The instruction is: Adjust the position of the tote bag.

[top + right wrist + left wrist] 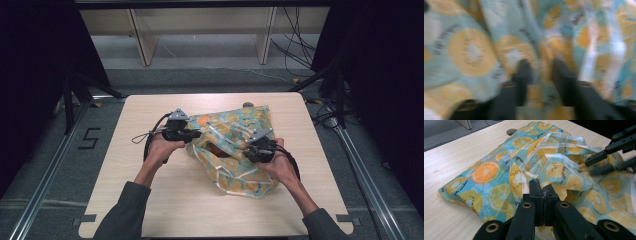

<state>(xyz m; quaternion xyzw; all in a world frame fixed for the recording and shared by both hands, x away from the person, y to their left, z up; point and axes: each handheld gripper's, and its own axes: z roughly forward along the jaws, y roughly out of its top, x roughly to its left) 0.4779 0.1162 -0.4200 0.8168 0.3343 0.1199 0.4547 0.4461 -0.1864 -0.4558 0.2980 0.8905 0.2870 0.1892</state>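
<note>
A soft bag (pixel 235 127) printed with orange and kiwi slices on teal lies crumpled on the middle of the wooden table (pixel 150 200). My left gripper (pixel 196 134) is at the bag's left edge. In the left gripper view its jaws (pixel 541 186) stand pressed together with a ridge of the bag's fabric (pixel 486 172) pinched at the tips. My right gripper (pixel 248 150) is on the bag's near right side, across from the left one (pixel 590 167). The right gripper view is blurred: the jaws (pixel 541 65) stand close together, a fold of the fabric (pixel 469 52) bunched between them.
A round cable hole (pixel 247 104) sits in the tabletop just behind the bag. Something dark brown shows inside the bag's mouth (pixel 216 149). Bare wood lies in front of the bag and at both sides. Beyond the far edge are floor, cables and shelf legs.
</note>
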